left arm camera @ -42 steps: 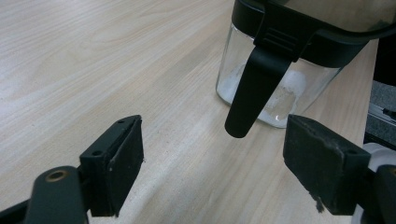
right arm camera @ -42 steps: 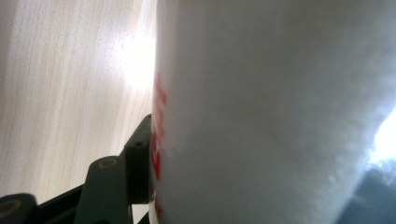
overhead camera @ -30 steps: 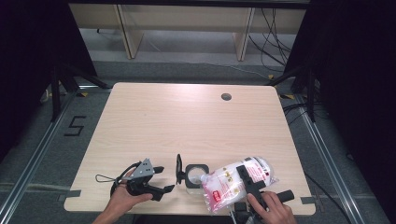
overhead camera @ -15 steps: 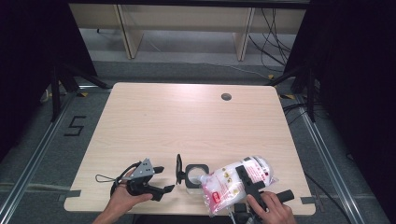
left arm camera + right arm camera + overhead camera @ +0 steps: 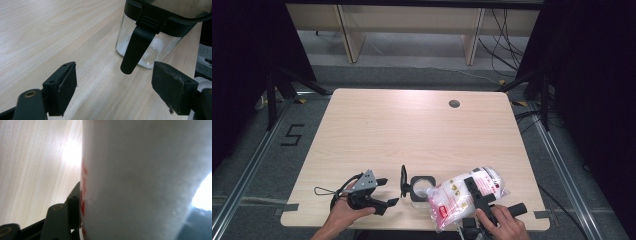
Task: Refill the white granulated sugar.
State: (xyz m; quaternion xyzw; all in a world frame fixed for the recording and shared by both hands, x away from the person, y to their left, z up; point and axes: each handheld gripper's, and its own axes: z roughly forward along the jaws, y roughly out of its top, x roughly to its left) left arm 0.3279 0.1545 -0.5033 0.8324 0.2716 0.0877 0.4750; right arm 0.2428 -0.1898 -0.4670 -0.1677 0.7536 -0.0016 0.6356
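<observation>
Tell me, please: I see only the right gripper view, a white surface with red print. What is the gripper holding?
Observer: A plastic bag with white filling; the right gripper is clamped on it, beside a glass jar.
Operator: Is the jar open?
Observer: Yes, its black lid stands up at the jar's left in the high view.
Operator: And the left gripper?
Observer: The left gripper is open, aimed at the jar's clasp, not touching it.

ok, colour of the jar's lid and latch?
Black, on a clear glass jar; the lid shows best in the left gripper view.

table's far half (image 5: 412,125) free, jar (image 5: 421,189) near edge
</observation>
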